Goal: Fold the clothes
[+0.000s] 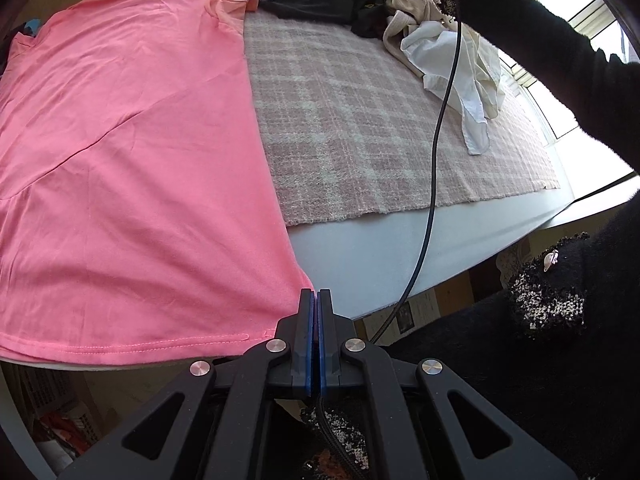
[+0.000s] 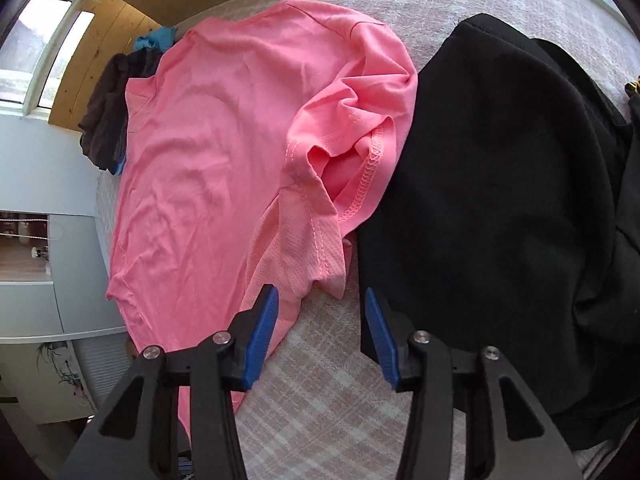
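Left tool (image 1: 316,300): jaws closed on the hem corner of the pink shirt (image 1: 132,160), which lies flat ahead and to its left on the plaid blanket (image 1: 360,120) over the table (image 1: 400,248). Right of the shirt is bare blanket, then a white heap (image 1: 452,60). Right tool (image 2: 320,316): jaws part open, nothing between them, bunched pink sleeve (image 2: 352,128) just ahead and left, black garment (image 2: 500,180) to the right, touching the sleeve. Likely step: grab the sleeve side for a fold. To do it well: bite only pink fabric, stay clear of the black garment, keep the left tool's corner taut, move both hands together. No containers visible.
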Tool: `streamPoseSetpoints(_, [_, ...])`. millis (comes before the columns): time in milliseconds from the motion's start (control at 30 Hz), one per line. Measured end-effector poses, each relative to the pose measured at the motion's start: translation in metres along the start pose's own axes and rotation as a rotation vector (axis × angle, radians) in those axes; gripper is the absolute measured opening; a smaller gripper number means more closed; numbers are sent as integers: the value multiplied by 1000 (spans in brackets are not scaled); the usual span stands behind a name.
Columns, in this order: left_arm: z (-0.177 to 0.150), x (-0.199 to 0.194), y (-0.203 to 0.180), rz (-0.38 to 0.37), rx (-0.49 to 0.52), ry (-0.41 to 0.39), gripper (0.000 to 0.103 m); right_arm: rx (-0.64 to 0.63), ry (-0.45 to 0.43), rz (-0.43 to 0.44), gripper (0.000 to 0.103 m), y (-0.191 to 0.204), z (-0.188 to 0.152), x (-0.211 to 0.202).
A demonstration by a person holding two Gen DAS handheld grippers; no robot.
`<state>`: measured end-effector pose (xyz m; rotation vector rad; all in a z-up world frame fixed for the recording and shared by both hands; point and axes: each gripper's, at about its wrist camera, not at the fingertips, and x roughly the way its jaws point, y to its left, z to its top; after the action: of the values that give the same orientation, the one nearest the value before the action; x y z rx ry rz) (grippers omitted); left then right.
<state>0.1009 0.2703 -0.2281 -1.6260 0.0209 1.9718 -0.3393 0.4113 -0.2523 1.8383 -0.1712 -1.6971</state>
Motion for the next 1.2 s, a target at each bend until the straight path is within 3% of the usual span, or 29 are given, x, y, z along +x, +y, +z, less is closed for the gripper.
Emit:
streamPoseSetpoints(167, [0,1,0,5,9,5,1,59,-39,-34,46,3,6,11])
streamPoseSetpoints(267, [-1,0,1,11,10,9,1,-35,-63,-113,44,16,4,15])
streamPoseSetpoints(333, [-2,-1,2,16,7,8,1,-111,-72,-177,11,25,2,19])
streamPoseSetpoints(367, [-2,-1,3,18,5,7,1,-149,-80,-207,4,30,0,19])
streamPoseSetpoints(533, [-3,-7,3,6,8,-5,1,-293,-154,-321,3,52,-12,0])
streamPoseSetpoints(767, [3,-11,-13,-30,67,-12,1,-324,-206,-415,3,56,-19,-29])
streamPoseSetpoints(900, [5,-12,-27,-58,114,-6,1,-333,-186,-463,3,59,-22,-38])
streamPoseSetpoints(1200, [14,-5,-77,-215,223,0,1,-318,-185,-599,3,38,-46,-67])
